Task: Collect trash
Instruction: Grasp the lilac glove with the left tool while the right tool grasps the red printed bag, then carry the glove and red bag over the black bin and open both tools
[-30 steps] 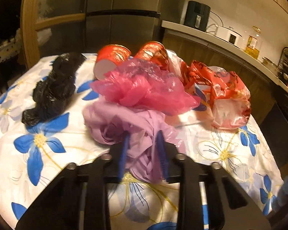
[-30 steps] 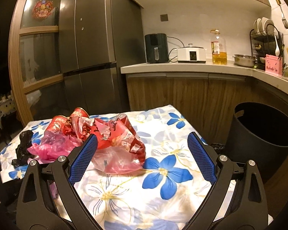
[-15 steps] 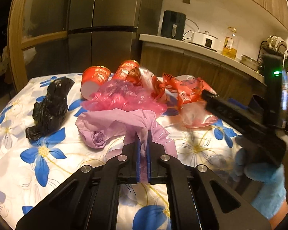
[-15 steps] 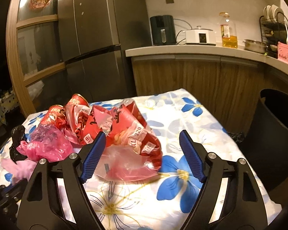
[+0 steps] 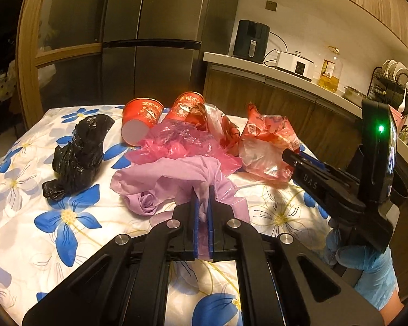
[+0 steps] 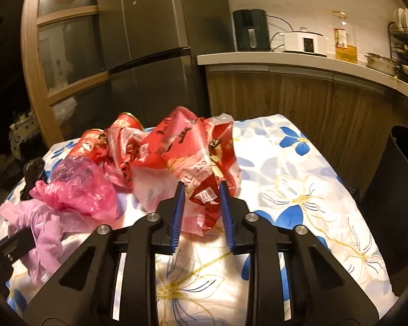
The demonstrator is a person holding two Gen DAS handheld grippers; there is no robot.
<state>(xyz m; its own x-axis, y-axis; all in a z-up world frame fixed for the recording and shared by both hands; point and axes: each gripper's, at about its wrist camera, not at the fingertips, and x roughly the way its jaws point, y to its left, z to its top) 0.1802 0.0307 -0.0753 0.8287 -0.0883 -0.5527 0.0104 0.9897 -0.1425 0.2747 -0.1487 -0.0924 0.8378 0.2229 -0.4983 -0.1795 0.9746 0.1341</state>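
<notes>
The main risk lies with the right gripper (image 6: 200, 212): its fingers are closing around the low front edge of the red printed bag (image 6: 193, 160), and film this thin and crumpled can slide out if only a fold is caught, or drag the neighbouring wrappers along. Whether the pads already press the film is hard to judge from the right wrist view; a slight gap seems to remain on each side. The left gripper (image 5: 201, 217) has its fingers clamped tight on a tail of the purple bag (image 5: 166, 179), which lies partly under the pink bag (image 5: 182, 146); lifting could tow the pink bag and knock the two red cups (image 5: 142, 125) lying on their sides at 12 o'clock. The black bag (image 5: 79, 152) at 10 o'clock looks clear of any pull.

All the trash sits on the flower-print surface (image 5: 40, 244). The dark bin (image 6: 394, 212) stands off the surface's edge at 3 o'clock in the right wrist view.

Both grippers tilt downward toward the pile. A blue-gloved hand (image 5: 367, 266) grips the right tool's handle at 4 o'clock.
</notes>
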